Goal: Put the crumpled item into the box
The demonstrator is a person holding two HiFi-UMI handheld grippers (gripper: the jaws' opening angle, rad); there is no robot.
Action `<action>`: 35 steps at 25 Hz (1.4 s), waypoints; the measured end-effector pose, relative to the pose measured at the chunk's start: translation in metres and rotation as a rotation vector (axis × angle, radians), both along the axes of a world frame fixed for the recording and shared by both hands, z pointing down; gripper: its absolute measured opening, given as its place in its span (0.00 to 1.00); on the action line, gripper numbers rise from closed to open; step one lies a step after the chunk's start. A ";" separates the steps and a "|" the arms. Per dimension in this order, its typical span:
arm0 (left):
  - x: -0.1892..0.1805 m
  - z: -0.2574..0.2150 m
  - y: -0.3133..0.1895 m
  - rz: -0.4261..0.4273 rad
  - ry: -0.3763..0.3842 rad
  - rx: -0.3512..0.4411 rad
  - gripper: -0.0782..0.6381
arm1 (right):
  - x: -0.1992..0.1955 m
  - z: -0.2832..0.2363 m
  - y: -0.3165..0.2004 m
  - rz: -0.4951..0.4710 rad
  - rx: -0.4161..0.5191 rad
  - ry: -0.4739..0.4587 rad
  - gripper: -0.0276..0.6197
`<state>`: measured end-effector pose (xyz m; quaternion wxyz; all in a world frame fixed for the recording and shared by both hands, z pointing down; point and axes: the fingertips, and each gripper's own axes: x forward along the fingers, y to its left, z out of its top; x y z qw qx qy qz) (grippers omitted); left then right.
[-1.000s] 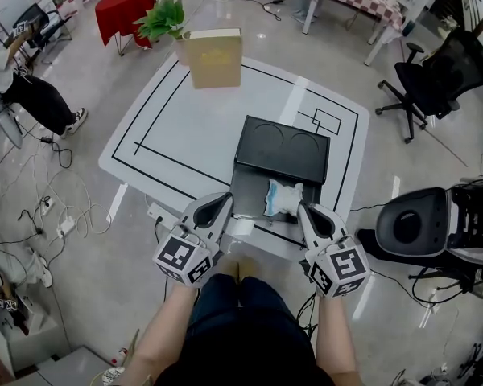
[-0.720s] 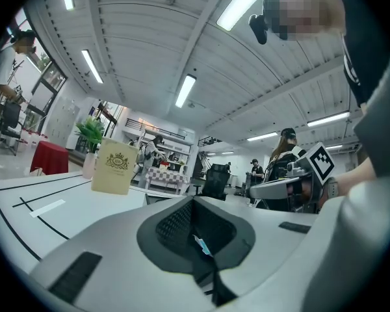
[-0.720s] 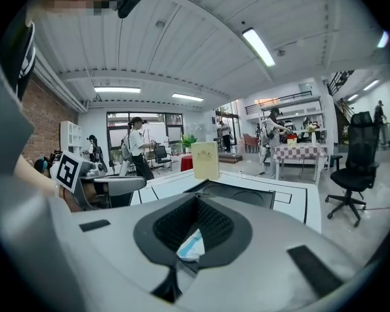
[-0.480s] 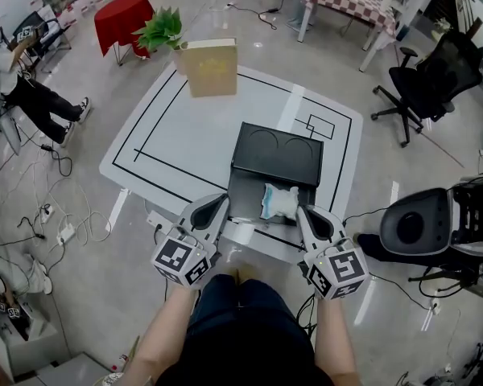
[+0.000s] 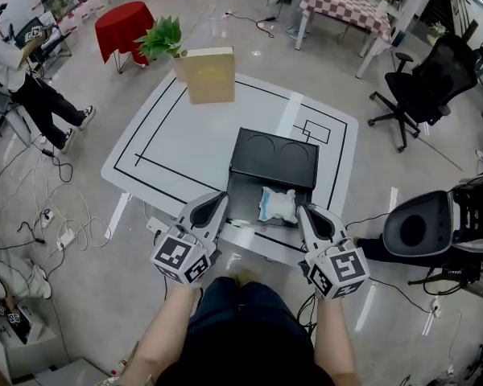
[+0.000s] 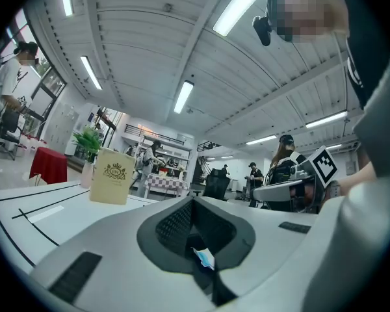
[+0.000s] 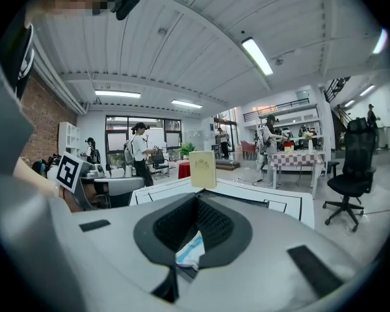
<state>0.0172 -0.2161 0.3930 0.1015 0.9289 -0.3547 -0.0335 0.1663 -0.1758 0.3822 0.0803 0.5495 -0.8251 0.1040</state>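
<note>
A crumpled white and blue item lies on the near half of an open black case. The case's lid lies flat behind it. A tan box with a gold emblem stands at the table's far side. My left gripper is shut with nothing in it, its tip at the case's left front corner. My right gripper is shut and holds nothing, just right of the item. The item shows past the shut jaws in the left gripper view and again in the right gripper view.
The white table carries black line markings. A potted plant and a red stool stand beyond its far left corner. Office chairs are at the right, cables lie on the floor at left, and a person stands far left.
The head view has tilted a little, so the table sits slightly lower in the picture. Both grippers stay shut at the table's near edge and the item has not moved.
</note>
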 end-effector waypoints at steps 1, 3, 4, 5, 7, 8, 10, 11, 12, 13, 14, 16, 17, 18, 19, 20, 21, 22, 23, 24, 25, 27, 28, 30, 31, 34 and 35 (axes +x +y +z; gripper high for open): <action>0.000 -0.001 0.000 0.001 0.001 0.003 0.11 | 0.001 -0.002 0.001 0.002 0.004 -0.001 0.05; 0.000 -0.004 0.000 0.000 0.000 0.008 0.11 | 0.002 -0.005 0.001 0.006 0.011 -0.006 0.05; 0.000 -0.006 0.000 0.000 0.000 0.010 0.11 | 0.002 -0.006 0.002 0.008 0.014 -0.008 0.05; 0.000 -0.007 0.000 0.000 0.001 0.012 0.11 | 0.003 -0.007 0.002 0.010 0.017 -0.009 0.05; 0.001 -0.011 -0.001 0.003 0.002 0.018 0.11 | 0.004 -0.010 0.002 0.014 0.024 -0.011 0.05; 0.001 -0.012 -0.001 0.005 0.003 0.021 0.11 | 0.004 -0.012 0.002 0.015 0.028 -0.013 0.05; 0.002 -0.014 0.000 0.008 0.004 0.026 0.11 | 0.004 -0.015 0.002 0.015 0.036 -0.018 0.05; 0.003 -0.014 0.000 0.010 0.005 0.028 0.11 | 0.004 -0.017 0.002 0.014 0.039 -0.018 0.05; 0.003 -0.015 0.001 0.011 0.005 0.029 0.11 | 0.003 -0.018 0.002 0.014 0.043 -0.018 0.05; 0.003 -0.016 0.001 0.012 0.005 0.031 0.11 | 0.003 -0.019 0.003 0.013 0.046 -0.017 0.05; 0.003 -0.016 0.001 0.012 0.005 0.032 0.11 | 0.003 -0.020 0.003 0.013 0.049 -0.016 0.05; 0.003 -0.017 0.002 0.011 0.005 0.035 0.11 | 0.003 -0.022 0.004 0.013 0.053 -0.015 0.05; 0.002 -0.018 0.002 0.009 0.005 0.036 0.11 | 0.003 -0.023 0.004 0.012 0.055 -0.015 0.05; 0.001 -0.018 0.002 0.007 0.005 0.038 0.11 | 0.003 -0.023 0.004 0.012 0.058 -0.016 0.05; 0.001 -0.019 0.002 0.006 0.006 0.040 0.11 | 0.002 -0.024 0.004 0.012 0.060 -0.017 0.05; 0.000 -0.019 0.001 0.004 0.007 0.042 0.11 | 0.002 -0.025 0.004 0.012 0.063 -0.017 0.05; -0.001 -0.020 0.001 0.003 0.008 0.044 0.11 | 0.002 -0.026 0.003 0.013 0.065 -0.017 0.05; -0.001 -0.020 0.000 0.002 0.009 0.045 0.11 | 0.002 -0.026 0.003 0.014 0.068 -0.016 0.05; -0.001 -0.021 -0.001 0.001 0.011 0.046 0.11 | 0.002 -0.027 0.002 0.014 0.071 -0.015 0.05; -0.002 -0.021 -0.001 0.001 0.013 0.045 0.11 | 0.002 -0.027 0.002 0.014 0.072 -0.015 0.05; -0.002 -0.021 -0.001 0.001 0.014 0.045 0.11 | 0.002 -0.028 0.002 0.014 0.074 -0.014 0.05; -0.003 -0.020 -0.001 0.001 0.014 0.044 0.11 | 0.001 -0.027 0.002 0.014 0.073 -0.011 0.05; -0.003 -0.020 -0.001 0.002 0.014 0.044 0.11 | 0.001 -0.027 0.002 0.017 0.072 -0.010 0.05; -0.002 -0.020 -0.001 0.005 0.012 0.043 0.11 | 0.002 -0.027 0.003 0.025 0.072 -0.008 0.05; -0.001 -0.020 -0.001 0.007 0.011 0.043 0.11 | 0.003 -0.026 0.002 0.029 0.072 -0.008 0.05; 0.000 -0.019 -0.002 0.012 0.011 0.040 0.11 | 0.005 -0.026 0.002 0.034 0.075 -0.011 0.05; 0.001 -0.018 -0.002 0.014 0.011 0.039 0.11 | 0.005 -0.027 0.002 0.035 0.077 -0.012 0.05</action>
